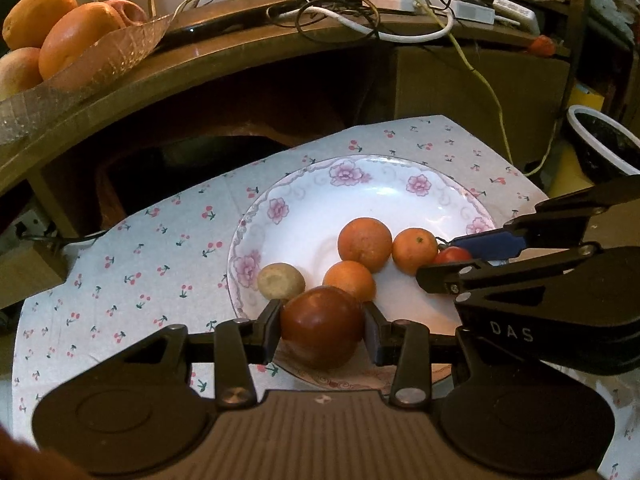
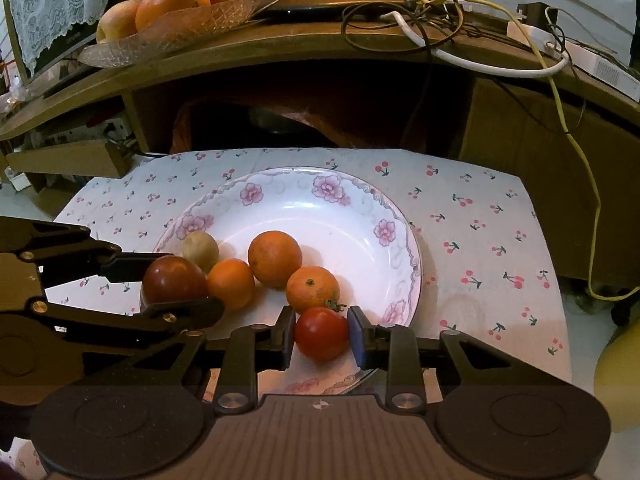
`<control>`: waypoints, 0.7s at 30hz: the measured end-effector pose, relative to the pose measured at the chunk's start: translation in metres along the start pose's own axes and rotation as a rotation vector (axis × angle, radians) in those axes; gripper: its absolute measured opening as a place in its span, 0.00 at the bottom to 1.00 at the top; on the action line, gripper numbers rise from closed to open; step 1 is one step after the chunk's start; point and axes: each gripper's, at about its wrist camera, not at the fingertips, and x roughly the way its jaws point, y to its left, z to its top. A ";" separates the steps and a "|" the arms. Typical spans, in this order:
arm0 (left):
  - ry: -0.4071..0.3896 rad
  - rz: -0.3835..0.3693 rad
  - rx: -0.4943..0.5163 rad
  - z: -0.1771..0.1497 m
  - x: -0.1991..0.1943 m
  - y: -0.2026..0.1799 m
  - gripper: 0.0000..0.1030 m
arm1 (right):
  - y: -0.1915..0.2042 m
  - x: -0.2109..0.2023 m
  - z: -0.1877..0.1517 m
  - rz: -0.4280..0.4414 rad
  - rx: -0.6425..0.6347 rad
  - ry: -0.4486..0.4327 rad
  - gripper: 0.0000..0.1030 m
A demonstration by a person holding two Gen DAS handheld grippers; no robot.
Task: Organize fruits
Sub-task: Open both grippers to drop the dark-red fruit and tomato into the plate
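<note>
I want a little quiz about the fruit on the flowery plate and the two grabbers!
1. True or false: the left gripper is clamped on the big dark red tomato.
2. How many orange fruits lie on the flowery plate? A) one B) three C) five
3. Fill in: the small red tomato sits between the fingers of the ____ gripper.

Key:
1. True. Both pads press its sides.
2. B. One orange, a second and a third; a pale brownish fruit lies there too.
3. Right. The right gripper brackets it, and its pads look to be touching it.
</note>
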 end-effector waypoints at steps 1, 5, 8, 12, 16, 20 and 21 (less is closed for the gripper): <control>0.001 -0.001 -0.002 0.000 0.000 0.001 0.44 | 0.001 0.000 0.000 -0.002 -0.004 -0.001 0.31; 0.001 -0.003 -0.006 0.000 -0.001 0.001 0.45 | 0.000 0.000 0.001 0.000 -0.001 -0.002 0.31; 0.000 -0.002 -0.007 0.000 -0.001 0.001 0.45 | 0.000 -0.001 0.001 -0.002 -0.001 -0.005 0.32; -0.007 0.004 0.009 0.000 -0.002 -0.001 0.45 | -0.002 -0.004 0.003 -0.002 0.011 -0.018 0.34; -0.019 0.007 0.015 0.001 -0.005 -0.001 0.45 | -0.004 -0.007 0.005 0.002 0.020 -0.033 0.36; -0.039 0.006 0.005 0.004 -0.010 0.001 0.46 | -0.006 -0.011 0.007 0.000 0.027 -0.046 0.36; -0.045 0.006 0.002 0.005 -0.012 0.002 0.46 | -0.007 -0.011 0.007 0.000 0.029 -0.049 0.36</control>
